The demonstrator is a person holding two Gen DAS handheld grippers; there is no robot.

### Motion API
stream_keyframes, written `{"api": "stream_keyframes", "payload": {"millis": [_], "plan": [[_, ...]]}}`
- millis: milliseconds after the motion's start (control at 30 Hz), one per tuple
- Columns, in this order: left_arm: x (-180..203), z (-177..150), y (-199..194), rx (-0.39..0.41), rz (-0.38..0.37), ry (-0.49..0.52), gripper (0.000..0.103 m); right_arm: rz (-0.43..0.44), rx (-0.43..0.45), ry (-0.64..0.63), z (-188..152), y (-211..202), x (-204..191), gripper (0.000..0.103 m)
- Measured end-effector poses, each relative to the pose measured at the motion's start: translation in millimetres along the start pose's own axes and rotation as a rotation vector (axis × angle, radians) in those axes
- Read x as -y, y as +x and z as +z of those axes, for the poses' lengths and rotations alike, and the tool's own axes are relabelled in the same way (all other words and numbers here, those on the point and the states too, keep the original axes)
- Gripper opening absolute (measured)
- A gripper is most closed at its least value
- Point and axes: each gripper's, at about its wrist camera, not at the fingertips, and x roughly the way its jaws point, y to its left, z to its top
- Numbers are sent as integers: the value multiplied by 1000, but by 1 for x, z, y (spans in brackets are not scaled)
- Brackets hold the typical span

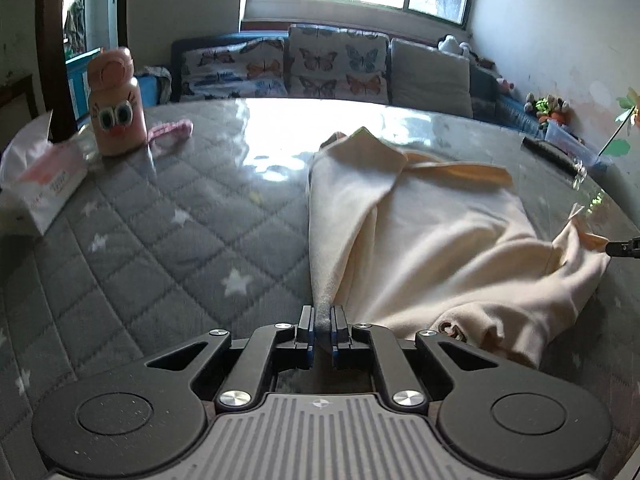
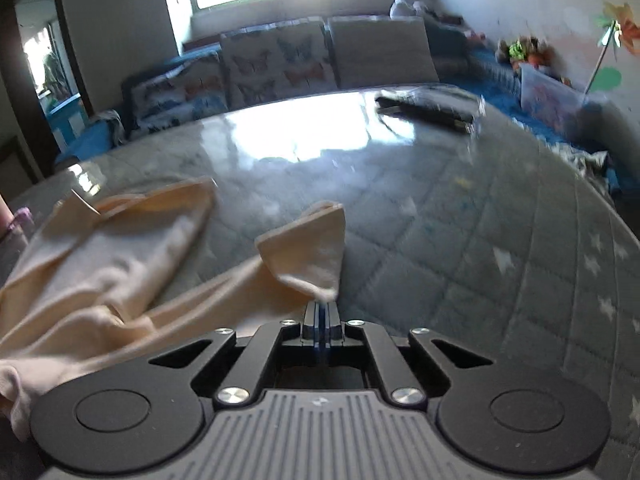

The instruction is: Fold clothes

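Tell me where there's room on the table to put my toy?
Bare patches: between the tissue box and the garment, and between the garment and the dark remote. Crowded: the bottle corner. Both grippers pinch cloth.

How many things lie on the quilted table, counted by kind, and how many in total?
Cream garment: 1
Pink owl-face bottle: 1
Tissue pack: 1
Pink band: 1
Dark flat object, kind unclear: 1
Total: 5
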Motion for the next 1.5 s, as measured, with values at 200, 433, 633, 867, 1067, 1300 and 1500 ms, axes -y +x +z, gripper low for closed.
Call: {"api": "stream_keyframes", "payload": {"millis": [200,433,633,867,1067,1300,1500], "plan": [[5,-1,-12,27,15,37,14,-13,21,-40,3,5,-3,36],[15,14,-14,64,37,78,44,-41,7,-109,6,23,-15,51],[29,30,-7,91,47,128,50,-123,25,-153,14,31,-10,59],[62,62,36,92,39,227,49,-205,71,-85,28,20,17,60],[90,92,82,84,36,307,49,-76,77,-112,24,11,-3,72],[104,118,138,55,7,287,48,36,33,-162,14,25,-35,78],[107,126,171,19,10,258,48,60,13,-174,9,37,-42,81]]}}
